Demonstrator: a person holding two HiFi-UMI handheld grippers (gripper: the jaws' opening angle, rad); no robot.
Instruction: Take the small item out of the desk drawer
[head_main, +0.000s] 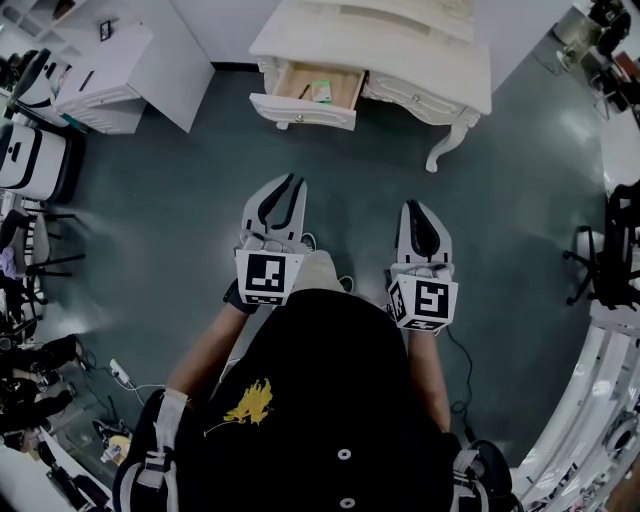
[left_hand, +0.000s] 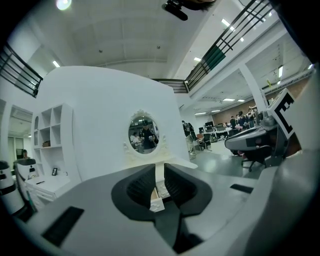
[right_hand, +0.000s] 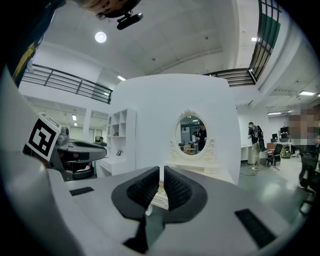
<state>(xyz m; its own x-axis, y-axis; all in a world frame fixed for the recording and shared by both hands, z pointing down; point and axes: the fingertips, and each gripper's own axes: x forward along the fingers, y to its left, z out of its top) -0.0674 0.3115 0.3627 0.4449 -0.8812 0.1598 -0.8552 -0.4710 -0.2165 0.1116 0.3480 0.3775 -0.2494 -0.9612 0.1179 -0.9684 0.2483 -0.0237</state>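
**Fig. Stance before the reach.** I stand well apart from the desk (head_main: 400, 55). Its drawer (head_main: 300, 110) is pulled out, and the item (head_main: 321, 92) lies inside, right of the middle. My left gripper (head_main: 288, 185) has its jaws slightly parted with nothing between them. My right gripper (head_main: 415, 206) is closed and empty. Likely faults from here:
- Jaws this narrow could push the item deeper instead of straddling it.
- A low approach could strike the drawer front and shove it closed.
- A shallow pinch on so small a thing could let it slip.

Desk (head_main: 400, 60) ahead, drawer (head_main: 300, 108) out front, small item (head_main: 321, 92) inside, cabinet (head_main: 110, 60) to L
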